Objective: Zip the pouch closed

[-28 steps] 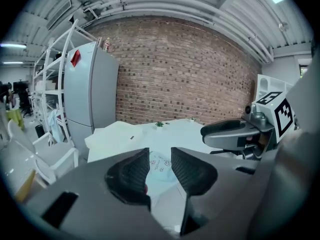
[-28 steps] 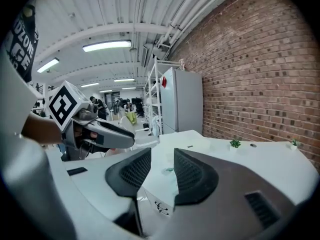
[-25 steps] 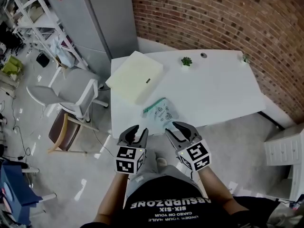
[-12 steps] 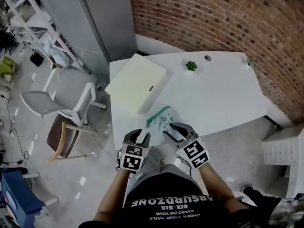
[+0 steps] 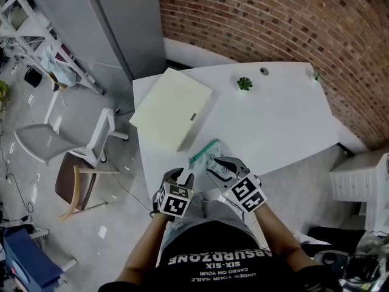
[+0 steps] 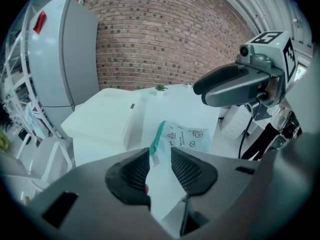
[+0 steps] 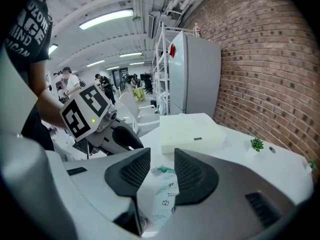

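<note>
A clear pouch with printed marks and a teal zip strip lies flat at the white table's near edge. My left gripper hovers just short of that edge, open and empty; in the left gripper view the pouch and its teal strip show beyond the jaw gap. My right gripper hangs over the pouch's near end with its jaws opening and nothing pressed between them. In the right gripper view the pouch lies below the gap.
A flat cream box lies on the table's left part, close behind the pouch. A small green plant stands at the far edge. A brick wall backs the table. Chairs stand on the left, a white drawer unit on the right.
Both grippers have come down and forward toward the pouch at the table's near edge. The right one now overlaps its near end.
</note>
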